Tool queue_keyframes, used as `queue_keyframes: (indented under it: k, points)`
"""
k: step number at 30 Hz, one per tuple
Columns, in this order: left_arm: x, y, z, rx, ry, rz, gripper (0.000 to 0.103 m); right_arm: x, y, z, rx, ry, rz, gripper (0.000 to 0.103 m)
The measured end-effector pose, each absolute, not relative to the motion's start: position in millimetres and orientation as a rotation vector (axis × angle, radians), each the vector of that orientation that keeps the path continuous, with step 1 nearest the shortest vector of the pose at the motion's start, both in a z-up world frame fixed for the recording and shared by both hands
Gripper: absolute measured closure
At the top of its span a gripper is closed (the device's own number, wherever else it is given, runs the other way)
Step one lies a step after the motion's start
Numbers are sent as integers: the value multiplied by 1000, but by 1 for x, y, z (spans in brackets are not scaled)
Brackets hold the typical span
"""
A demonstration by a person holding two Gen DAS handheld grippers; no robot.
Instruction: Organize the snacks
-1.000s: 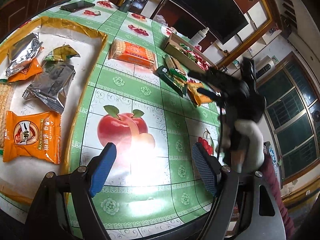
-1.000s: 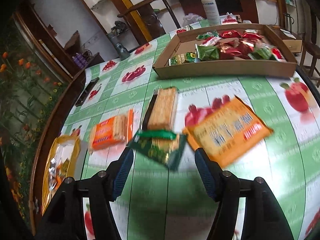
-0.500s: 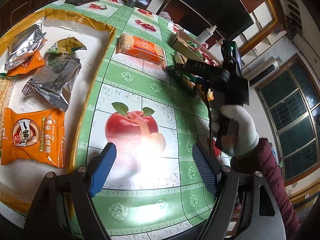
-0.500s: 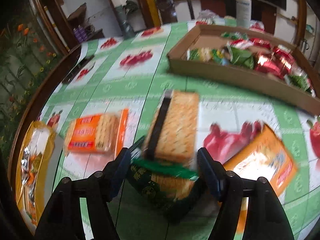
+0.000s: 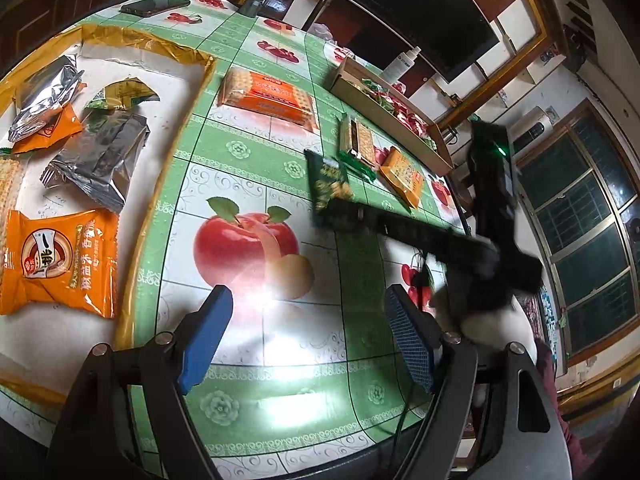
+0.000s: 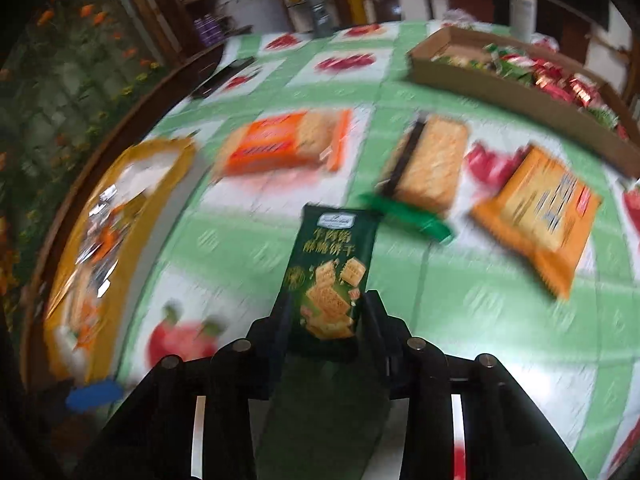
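My right gripper (image 6: 326, 316) is shut on a dark green cracker packet (image 6: 330, 272) and holds it above the table. From the left wrist view the same packet (image 5: 329, 182) hangs at the right gripper's (image 5: 340, 212) tip. My left gripper (image 5: 308, 332) is open and empty, low over the apple-print tablecloth (image 5: 248, 240). Loose snacks lie on the table: an orange cracker pack (image 6: 284, 142), a clear cracker pack with a green end (image 6: 424, 164), and an orange-yellow packet (image 6: 540, 208).
A gold-rimmed tray (image 5: 132, 208) at the left holds silver and orange snack bags (image 5: 60, 268). A cardboard box (image 6: 500, 80) of red and green snacks stands at the back right. A phone (image 5: 154, 5) and a spray bottle (image 6: 522, 2) sit near the far edge.
My right gripper has closed on the green packet, lifted it off the table and swung left toward the tray. The left gripper has barely moved.
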State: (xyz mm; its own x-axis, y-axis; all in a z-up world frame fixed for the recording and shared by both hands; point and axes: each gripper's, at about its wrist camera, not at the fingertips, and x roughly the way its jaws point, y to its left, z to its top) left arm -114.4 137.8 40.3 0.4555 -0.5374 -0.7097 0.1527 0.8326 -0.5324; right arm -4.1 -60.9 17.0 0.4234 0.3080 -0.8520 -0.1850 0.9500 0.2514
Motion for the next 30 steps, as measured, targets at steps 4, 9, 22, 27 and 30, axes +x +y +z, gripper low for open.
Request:
queue_keyframes:
  k: [4,9,22,27,30]
  points:
    - [-118,135,42,-415,1013,-449,25,-28,-63,21,178,1132,462,63]
    - [-120,124,40,-399,1025,-467,25,-17,-110,39,279,1000,265,37]
    - [-107,119,48,-307,1028,-438,25,93,-114,18,286,1034,30,36]
    - [-94,112,50,-248,1035,-434,25,97,-102,14,173,1024,5,49]
    - [-86,103,48,-227,1047,-434,25,86,-102,15,147,1021,9,55]
